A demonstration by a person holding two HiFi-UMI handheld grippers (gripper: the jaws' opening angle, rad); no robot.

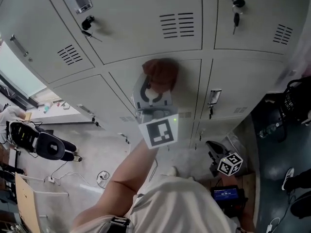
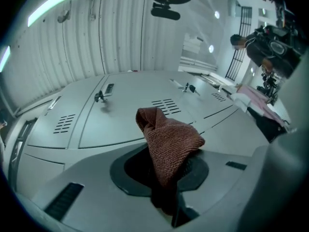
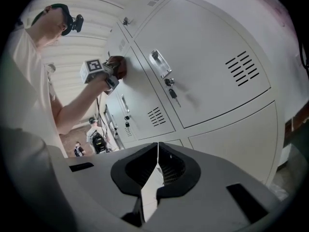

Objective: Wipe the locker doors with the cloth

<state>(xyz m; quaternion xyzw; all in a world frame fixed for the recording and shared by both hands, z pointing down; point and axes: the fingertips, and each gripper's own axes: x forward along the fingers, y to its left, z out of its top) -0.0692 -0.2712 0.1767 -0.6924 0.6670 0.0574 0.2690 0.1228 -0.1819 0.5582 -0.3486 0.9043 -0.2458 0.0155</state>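
At the face of the locker doors (image 1: 141,18), the left hand-held gripper (image 1: 154,87) is clenched on the cloth (image 1: 161,73). The cloth is pinched at its lower end between the two jaws, and the rest of it bunches out beyond the jaw tips. In the head view the bunched part lies over the horizontal seam between an upper door and the lower door (image 1: 187,89) beneath it. In the right gripper view the cloth appears to lie against the door surface. The left gripper view does not settle whether the cloth touches the door.

The cloth is reddish brown, with a fine ribbed knit texture. It is folded into a rounded, lumpy wad with one twisted peak. The left hand-held gripper has a grey body, and its marker cube (image 1: 159,132) sits on the side facing the person.

The right hand-held gripper (image 3: 157,164) is empty, with its jaws pressed together along a thin line. In the head view it hangs low on the right, well apart from the cloth, and is identified there by its marker cube (image 1: 229,164).

The doors are flat, pale grey painted metal panels divided by narrow seams. Each has a block of louvred vent slots (image 1: 176,24). A key (image 1: 235,19) hangs from the lock (image 1: 236,1) of the upper right door. A recessed metal handle (image 3: 160,63) sits above a lock on the door nearest the right gripper camera.
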